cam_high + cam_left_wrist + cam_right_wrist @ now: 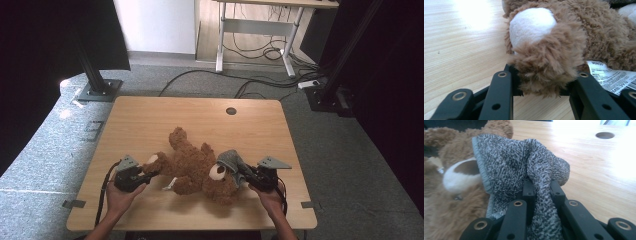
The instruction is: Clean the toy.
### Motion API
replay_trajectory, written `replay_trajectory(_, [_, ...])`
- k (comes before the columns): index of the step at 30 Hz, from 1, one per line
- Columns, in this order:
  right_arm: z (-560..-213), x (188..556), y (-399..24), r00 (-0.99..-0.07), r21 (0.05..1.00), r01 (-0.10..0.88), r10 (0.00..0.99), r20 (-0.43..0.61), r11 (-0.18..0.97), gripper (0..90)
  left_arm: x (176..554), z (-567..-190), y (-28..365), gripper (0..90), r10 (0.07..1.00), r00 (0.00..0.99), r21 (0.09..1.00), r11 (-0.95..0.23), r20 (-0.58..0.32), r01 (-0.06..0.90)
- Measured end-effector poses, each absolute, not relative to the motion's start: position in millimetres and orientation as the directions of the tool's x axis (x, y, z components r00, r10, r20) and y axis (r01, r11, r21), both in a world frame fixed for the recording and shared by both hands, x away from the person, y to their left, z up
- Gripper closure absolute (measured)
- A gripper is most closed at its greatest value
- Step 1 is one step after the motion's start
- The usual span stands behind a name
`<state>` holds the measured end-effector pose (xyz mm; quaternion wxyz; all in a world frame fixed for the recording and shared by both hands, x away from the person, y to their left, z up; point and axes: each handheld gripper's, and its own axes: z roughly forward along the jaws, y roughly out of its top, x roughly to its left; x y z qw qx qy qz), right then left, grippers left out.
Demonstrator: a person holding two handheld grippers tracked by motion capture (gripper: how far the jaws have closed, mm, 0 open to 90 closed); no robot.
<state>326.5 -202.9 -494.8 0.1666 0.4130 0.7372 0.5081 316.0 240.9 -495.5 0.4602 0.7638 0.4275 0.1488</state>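
Teddy bear (197, 170), brown and fluffy, lies on its back across the near half of a light wooden table (150, 117), seen from the high view. Its legs point left and far, its head sits toward the right, near the table's near edge.

At the left, a hand (120, 197) holds the left gripper (150, 175), which points right, twd the bear. In the left gripper view the bear's paw (544, 50), brown fur w/ a white pad, sits between the two black jaws. The fur brushes both jaws, but I can't tell whether they press on it; the jaws stand fairly wide. A white printed label (610, 76) sewn to the bear lies just right of that paw, partly behind the right-hand jaw.

At the middle, the bear's belly and one raised leg are well apart from both grippers.

At the right, a grey knitted hat (232, 161) sits on the bear's head, just above its white muzzle (218, 172). The right gripper (246, 176), held by the other hand (270, 197), points left and meets the hat's right side. In the right gripper view the jaws are pinched together on a fold of the hat (524, 170); the grey fabric bunches up between them and spills over both. The hat's ribbed edge runs along the bear's face at left. Beyond it, far right on the table, is a round cable hole (605, 135).
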Motion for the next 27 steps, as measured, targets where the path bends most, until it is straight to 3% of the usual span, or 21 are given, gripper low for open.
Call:
replay_trajectory(15, [-514.9, 332.0, -277.2, -0.386, 0.845, 0.525, 0.913, 0.131, 0.101, 79.0, 316.9, -497.3, 242.3, 64.8, 0.794, 0.583, 0.83, -0.202, -0.173, 0.521])
replay_trajectory(25, [-526.7, 336.5, -282.7, -0.383, 0.811, 0.571, 0.915, 0.126, 0.127, 72.4, 316.7, -497.6, 242.5, 64.4, 0.793, 0.584, 0.829, -0.201, -0.175, 0.522])
replay_trajectory(27, [-525.8, 335.8, -282.7, -0.383, 0.817, 0.563, 0.915, 0.125, 0.124, 63.8, 316.7, -497.6, 242.6, 64.4, 0.792, 0.585, 0.829, -0.202, -0.175, 0.522])
